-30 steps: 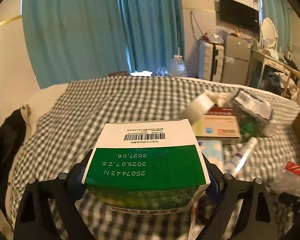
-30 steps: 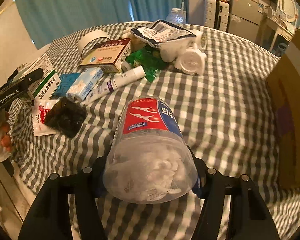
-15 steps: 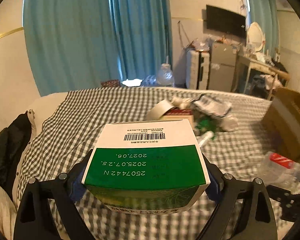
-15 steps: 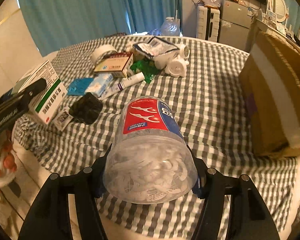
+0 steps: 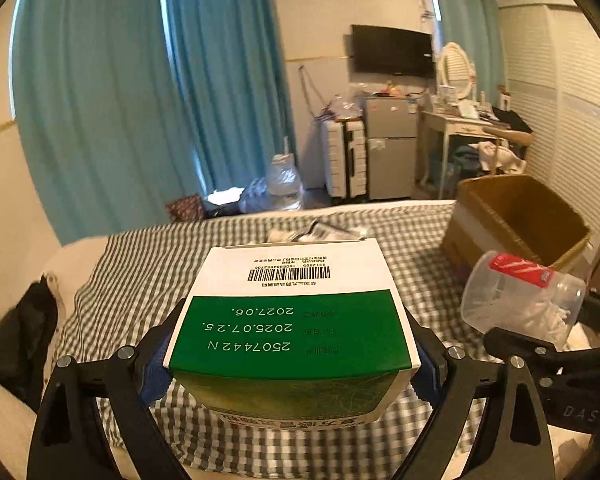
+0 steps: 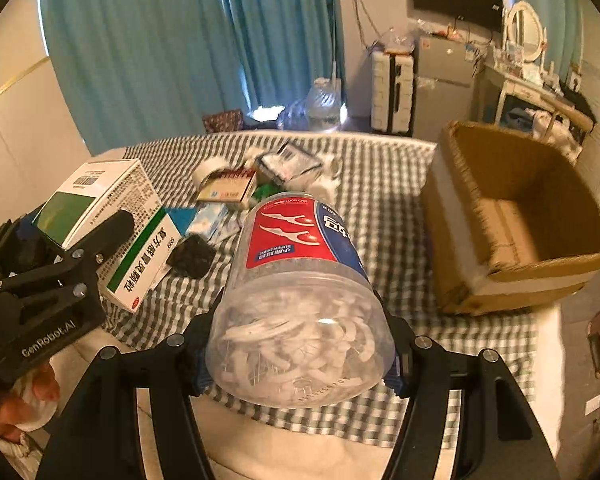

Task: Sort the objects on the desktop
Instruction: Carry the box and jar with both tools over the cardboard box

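Observation:
My left gripper (image 5: 292, 368) is shut on a green and white medicine box (image 5: 296, 320), held above the checked bed cover (image 5: 140, 280). That box (image 6: 112, 220) and the left gripper (image 6: 80, 248) also show at the left of the right wrist view. My right gripper (image 6: 300, 352) is shut on a clear plastic jar (image 6: 300, 300) with a red and blue label, full of white floss picks. The jar (image 5: 524, 300) appears at the right of the left wrist view. An open cardboard box (image 6: 516, 216) stands on the bed at the right, its inside bare.
Several loose items lie mid-bed: a red and white box (image 6: 228, 188), a blue packet (image 6: 212, 216), a black lump (image 6: 192, 256), white rolls and a printed bag (image 6: 288, 164). Beyond the bed are teal curtains, a suitcase, a small fridge and a dressing table.
Both grippers rose and pulled back from the bed with their loads. The loose items look smaller and farther, and the cardboard box has come fully into view at the right.

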`<state>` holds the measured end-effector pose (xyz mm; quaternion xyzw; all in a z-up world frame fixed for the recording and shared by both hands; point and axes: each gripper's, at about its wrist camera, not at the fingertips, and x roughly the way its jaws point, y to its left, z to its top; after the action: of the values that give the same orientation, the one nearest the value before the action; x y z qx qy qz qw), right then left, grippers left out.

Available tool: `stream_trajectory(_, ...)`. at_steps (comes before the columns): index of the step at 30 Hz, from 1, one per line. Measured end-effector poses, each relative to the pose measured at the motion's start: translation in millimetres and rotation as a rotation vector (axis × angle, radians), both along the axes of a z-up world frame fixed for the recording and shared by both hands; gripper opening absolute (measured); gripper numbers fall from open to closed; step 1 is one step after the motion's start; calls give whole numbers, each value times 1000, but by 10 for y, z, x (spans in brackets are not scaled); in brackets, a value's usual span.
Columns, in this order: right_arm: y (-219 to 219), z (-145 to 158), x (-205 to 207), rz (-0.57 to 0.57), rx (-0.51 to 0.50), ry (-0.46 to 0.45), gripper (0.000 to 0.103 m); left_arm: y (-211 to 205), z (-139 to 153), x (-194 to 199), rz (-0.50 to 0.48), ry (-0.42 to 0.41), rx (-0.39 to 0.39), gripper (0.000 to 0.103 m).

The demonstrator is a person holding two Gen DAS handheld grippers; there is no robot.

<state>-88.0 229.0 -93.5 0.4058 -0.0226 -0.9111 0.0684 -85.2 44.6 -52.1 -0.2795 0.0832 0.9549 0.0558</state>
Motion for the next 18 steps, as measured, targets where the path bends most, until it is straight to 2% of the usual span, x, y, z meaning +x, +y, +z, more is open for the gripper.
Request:
stream_trajectory(9, 646, 599, -11, -78, 76, 87, 63, 752, 533, -85, -124, 20, 36, 95)
stream_trajectory(13, 1017, 752, -109, -126, 119, 108, 63, 1225, 611, -191, -202, -7, 73, 95)
stream_trajectory(15, 1270, 809, -185, -155, 101, 112, 63, 1536, 610, -260, -250, -16, 69, 95)
stream_trajectory(18, 1638, 847, -340, -201, 130, 108, 63, 1906, 582, -357, -306, -18, 56, 95)
